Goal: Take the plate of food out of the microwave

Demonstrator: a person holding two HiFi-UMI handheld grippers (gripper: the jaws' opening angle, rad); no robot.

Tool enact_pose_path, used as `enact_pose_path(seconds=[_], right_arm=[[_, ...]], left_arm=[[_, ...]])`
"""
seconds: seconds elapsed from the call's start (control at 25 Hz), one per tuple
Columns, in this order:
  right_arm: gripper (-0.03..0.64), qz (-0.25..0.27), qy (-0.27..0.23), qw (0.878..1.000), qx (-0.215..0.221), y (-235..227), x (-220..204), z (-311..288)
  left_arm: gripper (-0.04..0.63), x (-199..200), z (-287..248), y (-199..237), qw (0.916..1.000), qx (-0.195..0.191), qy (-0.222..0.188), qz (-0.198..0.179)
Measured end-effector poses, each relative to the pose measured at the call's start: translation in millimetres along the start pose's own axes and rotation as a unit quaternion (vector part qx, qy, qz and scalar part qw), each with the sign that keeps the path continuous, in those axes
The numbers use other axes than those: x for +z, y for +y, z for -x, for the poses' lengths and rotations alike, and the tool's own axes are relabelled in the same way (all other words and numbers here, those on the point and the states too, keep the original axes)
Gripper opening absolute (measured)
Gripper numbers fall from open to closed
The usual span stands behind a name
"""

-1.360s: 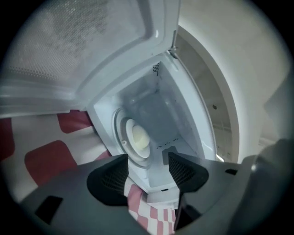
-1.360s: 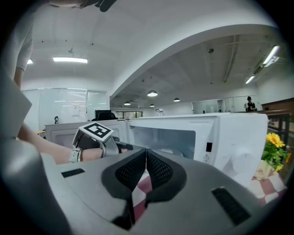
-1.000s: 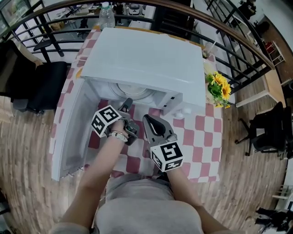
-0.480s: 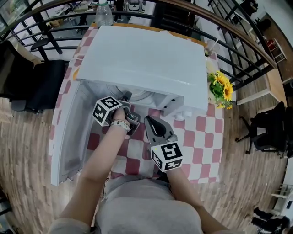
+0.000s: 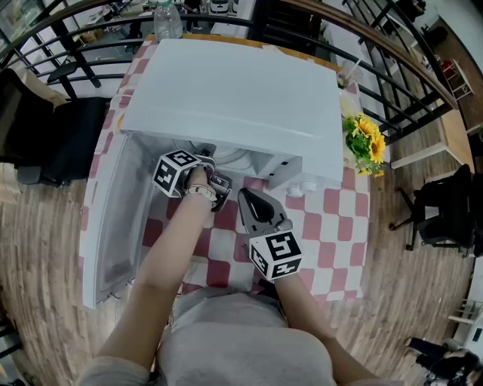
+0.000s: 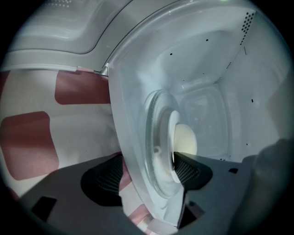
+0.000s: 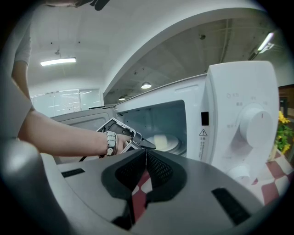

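The white microwave (image 5: pixel 234 90) stands on the checked tablecloth with its door (image 5: pixel 113 219) swung open to the left. Inside, a white plate (image 6: pixel 176 137) with pale yellow food (image 6: pixel 187 142) rests on the glass turntable (image 6: pixel 156 137); the same plate (image 7: pixel 163 141) shows in the right gripper view. My left gripper (image 5: pixel 208 160) reaches into the microwave's mouth. Its jaws have just been opening and stand wide, one pad (image 6: pixel 186 170) by the plate's rim, the other (image 6: pixel 108 176) outside the sill, neither pressing. My right gripper (image 5: pixel 247 197) hovers shut and empty in front of the microwave.
The control panel with its dial (image 7: pixel 252 126) is right of the cavity. Yellow flowers (image 5: pixel 362 147) stand beside the microwave's right side. A plastic bottle (image 5: pixel 167 22) sits behind it. A black chair (image 5: pixel 60 139) and a railing lie to the left.
My left gripper has moved forward and down into the microwave's opening. The right gripper has hardly shifted.
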State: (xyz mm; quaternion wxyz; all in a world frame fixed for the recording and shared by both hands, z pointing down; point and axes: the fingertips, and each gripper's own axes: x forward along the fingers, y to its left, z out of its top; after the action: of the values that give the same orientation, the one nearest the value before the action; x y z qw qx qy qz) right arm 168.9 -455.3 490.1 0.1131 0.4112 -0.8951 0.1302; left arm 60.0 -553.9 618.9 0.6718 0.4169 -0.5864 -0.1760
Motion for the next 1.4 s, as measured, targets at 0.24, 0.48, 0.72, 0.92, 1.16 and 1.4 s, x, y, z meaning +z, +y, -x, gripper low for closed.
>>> enact_pose_path(seconds=[0.24, 0.48, 0.72, 0.92, 1.16, 1.4], right_arm=[[0.026, 0.001, -0.001, 1.000, 0.000, 1, 1, 2], [0.026, 0.006, -0.004, 1.000, 0.005, 6, 3, 4], [0.026, 0.009, -0.004, 1.000, 0.007, 9, 5, 7], [0.026, 0.012, -0.007, 1.000, 0.009, 13, 8, 8], [0.026, 0.013, -0.007, 1.000, 0.010, 16, 9, 11], [0.026, 0.005, -0.008, 1.000, 0.012, 17, 9, 12]], left_arm=[[0.336, 0, 1, 2, 1.0000, -0.003, -0.003, 0.003], [0.334, -3, 8, 7, 1.0000, -0.002, 0.001, 0.008], [0.327, -7, 13, 11, 0.9998, -0.004, 0.007, 0.016], [0.270, -8, 19, 8, 0.9997, -0.013, 0.012, 0.019], [0.205, -12, 27, 5, 0.9992, -0.030, 0.020, 0.018], [0.125, -13, 32, 1, 0.9985, -0.041, 0.022, 0.030]])
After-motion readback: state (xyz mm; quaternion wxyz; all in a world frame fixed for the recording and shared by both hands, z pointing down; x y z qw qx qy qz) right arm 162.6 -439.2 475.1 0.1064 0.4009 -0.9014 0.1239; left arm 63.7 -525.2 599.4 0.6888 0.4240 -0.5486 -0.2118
